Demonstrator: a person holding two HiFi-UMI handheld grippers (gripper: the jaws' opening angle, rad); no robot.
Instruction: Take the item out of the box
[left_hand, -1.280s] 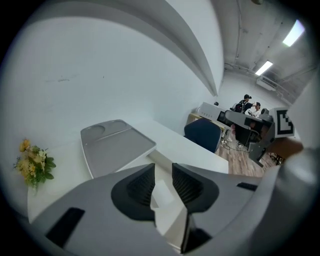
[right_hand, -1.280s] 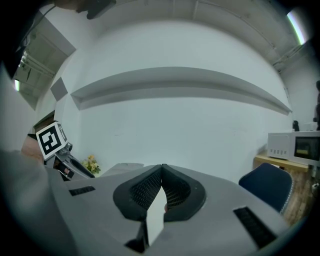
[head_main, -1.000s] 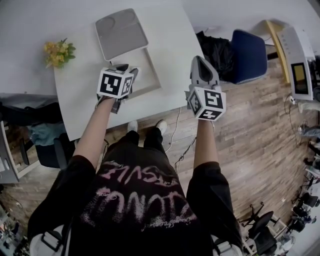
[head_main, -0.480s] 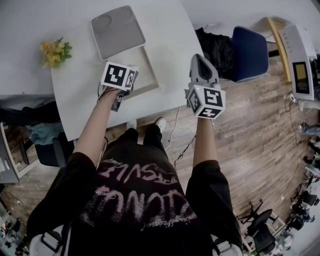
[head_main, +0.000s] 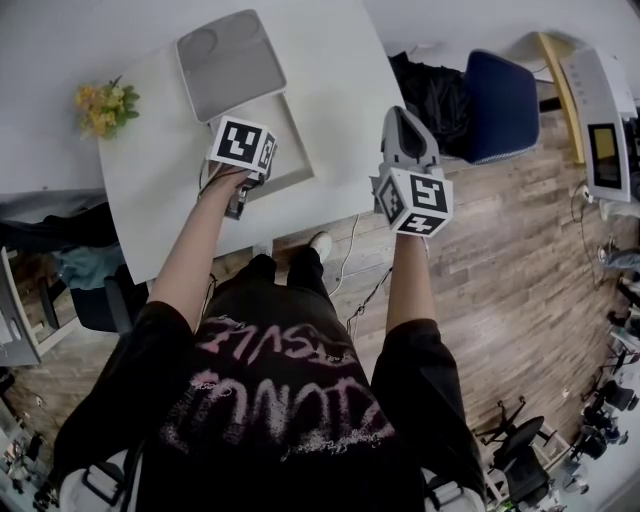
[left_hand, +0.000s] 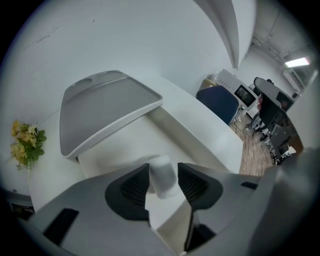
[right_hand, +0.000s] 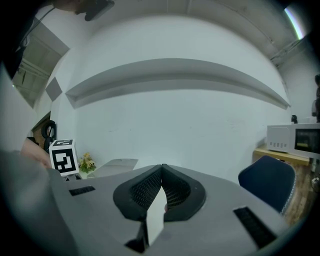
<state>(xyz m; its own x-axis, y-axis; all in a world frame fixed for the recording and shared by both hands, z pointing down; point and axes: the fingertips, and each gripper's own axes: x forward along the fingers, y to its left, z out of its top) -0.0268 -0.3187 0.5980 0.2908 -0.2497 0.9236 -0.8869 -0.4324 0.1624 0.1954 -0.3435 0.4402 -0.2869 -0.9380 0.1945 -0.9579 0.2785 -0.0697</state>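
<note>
An open white box (head_main: 290, 150) lies on the white table (head_main: 150, 200), its grey-lined lid (head_main: 230, 62) leaning back behind it. My left gripper (head_main: 250, 152) points steeply down into the box. In the left gripper view a small white item (left_hand: 163, 182) stands inside the box (left_hand: 185, 135), between the jaws of the left gripper (left_hand: 163, 167). Those jaws have just been opening and stand wide on either side of the item. My right gripper (head_main: 400, 122) hovers level beside the table's right edge, shut (right_hand: 161, 170) with nothing held.
Yellow flowers (head_main: 102, 105) sit at the table's left edge. A blue chair (head_main: 497, 108) and a black bag (head_main: 432, 100) stand right of the table, over wooden floor. A microwave (right_hand: 292, 140) rests on a shelf at the far right.
The left gripper has moved forward over the box, sunk and tipped further downward. The right gripper has barely shifted.
</note>
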